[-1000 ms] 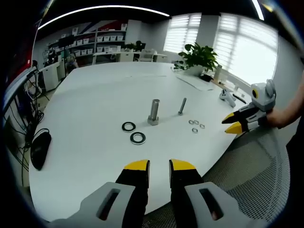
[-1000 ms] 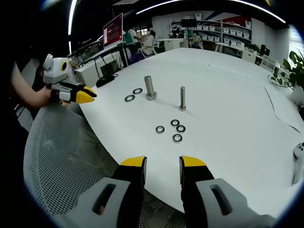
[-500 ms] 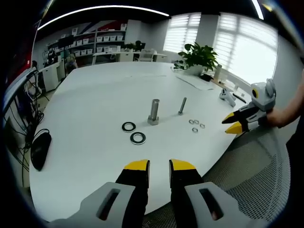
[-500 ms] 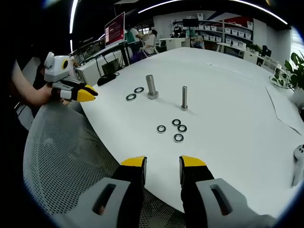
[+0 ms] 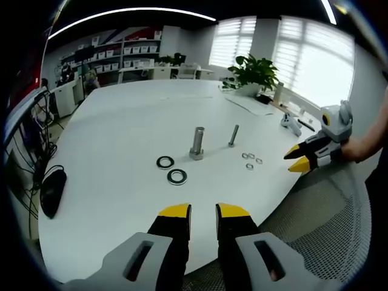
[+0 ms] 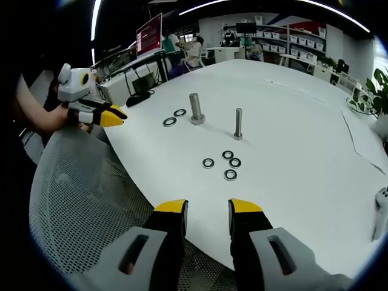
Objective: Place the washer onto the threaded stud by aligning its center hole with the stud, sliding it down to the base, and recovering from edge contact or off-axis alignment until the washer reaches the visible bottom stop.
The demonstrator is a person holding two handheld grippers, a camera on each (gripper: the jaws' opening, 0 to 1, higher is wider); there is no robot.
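Washers lie loose on the white table (image 6: 291, 145), none on a stud: in the right gripper view I see four small washers (image 6: 222, 165) clustered just ahead of my right gripper (image 6: 207, 209), whose yellow-tipped jaws stand slightly apart with nothing between them, over the table's near edge. Beyond that cluster the slim threaded stud (image 6: 238, 123) stands upright and bare, and to its left a thicker bolt (image 6: 195, 108) stands upright on its head, with two large washers (image 6: 174, 117) lying flat beside it, near but not touching. Farther left, my left gripper (image 6: 115, 114) hovers off the table's edge above a grey mesh chair (image 6: 85, 200), held by a hand; from this angle I cannot tell how its jaws stand. In the left gripper view my left gripper (image 5: 202, 210) shows its own jaws parted by a narrow gap, holding nothing, at the near edge of the table (image 5: 121, 121). Ahead lie the two large washers (image 5: 171, 170), then the thick bolt (image 5: 197, 143), the slim threaded stud (image 5: 233, 135) to its right, and the small washers (image 5: 250, 160) near the stud. My right gripper (image 5: 298, 158) enters from the right. A potted plant (image 5: 254, 73) stands at the table's far side, and a dark computer mouse (image 5: 52, 192) rests at its left edge.
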